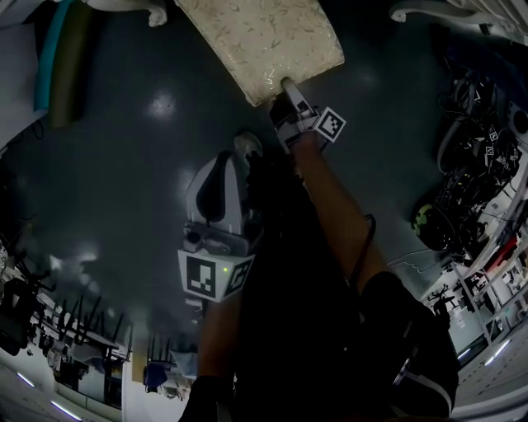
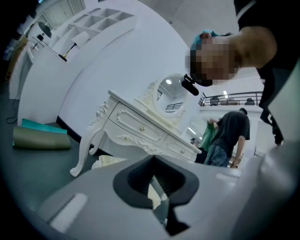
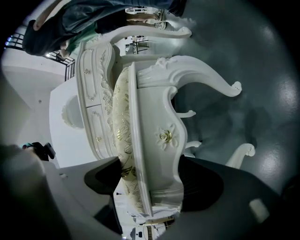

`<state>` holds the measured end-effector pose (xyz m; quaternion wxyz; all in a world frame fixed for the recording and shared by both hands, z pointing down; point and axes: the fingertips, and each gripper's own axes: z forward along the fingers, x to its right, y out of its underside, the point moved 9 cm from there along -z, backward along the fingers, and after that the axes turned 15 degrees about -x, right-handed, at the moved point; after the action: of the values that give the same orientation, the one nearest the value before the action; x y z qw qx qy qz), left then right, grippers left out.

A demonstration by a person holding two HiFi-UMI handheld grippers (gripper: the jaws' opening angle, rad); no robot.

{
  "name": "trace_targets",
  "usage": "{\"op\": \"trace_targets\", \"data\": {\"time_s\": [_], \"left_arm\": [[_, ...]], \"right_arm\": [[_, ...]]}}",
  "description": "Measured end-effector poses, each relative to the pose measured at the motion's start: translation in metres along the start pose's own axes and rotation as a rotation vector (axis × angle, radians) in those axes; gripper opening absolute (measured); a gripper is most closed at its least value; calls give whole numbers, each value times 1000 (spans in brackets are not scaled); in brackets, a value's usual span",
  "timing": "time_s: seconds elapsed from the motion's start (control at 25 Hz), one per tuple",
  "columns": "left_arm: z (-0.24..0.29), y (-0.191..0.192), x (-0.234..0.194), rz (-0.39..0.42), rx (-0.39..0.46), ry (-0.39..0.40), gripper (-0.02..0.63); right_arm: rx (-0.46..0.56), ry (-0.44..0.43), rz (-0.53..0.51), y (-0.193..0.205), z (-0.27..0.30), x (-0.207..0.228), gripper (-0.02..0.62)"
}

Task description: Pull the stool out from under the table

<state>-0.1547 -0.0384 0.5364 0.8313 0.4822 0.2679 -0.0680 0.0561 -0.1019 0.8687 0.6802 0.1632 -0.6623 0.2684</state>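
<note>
The stool's cream patterned cushion [image 1: 264, 41] shows at the top of the head view, on the dark floor. My right gripper [image 1: 289, 86] reaches out to its near corner. In the right gripper view the stool [image 3: 154, 122] appears sideways, its white carved seat rim and cushion edge lying between the jaws of my right gripper [image 3: 154, 187], which are shut on them. Behind the stool stands the white dressing table [image 3: 93, 93]. My left gripper [image 1: 247, 147] hangs back near my body with its jaws together and nothing in them. From the left gripper [image 2: 157, 197] the table [image 2: 140, 129] is seen further off.
A rolled green mat [image 2: 40, 138] lies on the floor left of the table. A person in a dark shirt [image 2: 232, 136] stands right of it. Cables and equipment [image 1: 478, 165] crowd the floor at the right. White table legs [image 1: 157, 12] curve in at the top.
</note>
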Motion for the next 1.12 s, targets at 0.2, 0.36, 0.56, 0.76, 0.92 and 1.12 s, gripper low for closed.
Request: {"op": "trace_targets", "data": {"time_s": [0.2,0.36,0.56,0.76,0.92,1.12], "left_arm": [[-20,26,30,9,0,9,6],[-44,46,48,10,17,4,6],[-77,78,67,10,37,-10,6],[-94,81,71,13,59,-32,6],[-116,98,73,23,66,-54,6],[-129,99,67,24,62,-37,6]], "right_arm": [[9,-11,1,21,-41,5,383],[32,-15,-1,40,-67,11,382],[54,-15,9,72,-103,24,382],[97,-27,15,87,-113,23,383],[101,-18,10,105,-127,31,382],[143,-26,29,127,-124,28,383]]}}
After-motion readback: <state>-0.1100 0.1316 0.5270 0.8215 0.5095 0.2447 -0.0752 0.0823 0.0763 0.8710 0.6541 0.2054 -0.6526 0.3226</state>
